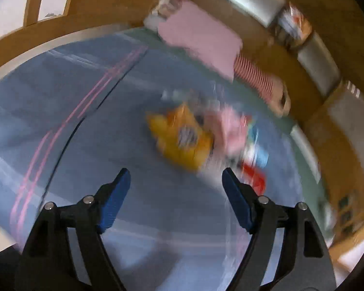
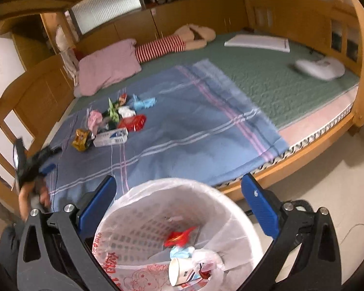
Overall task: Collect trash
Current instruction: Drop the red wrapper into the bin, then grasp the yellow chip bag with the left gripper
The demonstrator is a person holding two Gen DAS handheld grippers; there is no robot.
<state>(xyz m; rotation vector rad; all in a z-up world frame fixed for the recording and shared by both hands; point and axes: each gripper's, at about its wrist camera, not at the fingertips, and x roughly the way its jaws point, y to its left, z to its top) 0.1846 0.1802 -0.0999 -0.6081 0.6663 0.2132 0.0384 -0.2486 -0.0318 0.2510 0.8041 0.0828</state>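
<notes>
Blue sheet [image 2: 182, 126] on the bed carries the trash pile [image 2: 114, 121] at its far left, so the empty, spread left gripper [image 1: 176, 181] should settle over one wrapper [image 1: 182, 138], while the right gripper [image 2: 179, 194], also released, hovers over the bin [image 2: 157, 218].

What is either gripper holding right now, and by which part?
Nothing. The left gripper is open above the blue sheet, short of the wrappers; the right gripper is open over the trash basket.
</notes>
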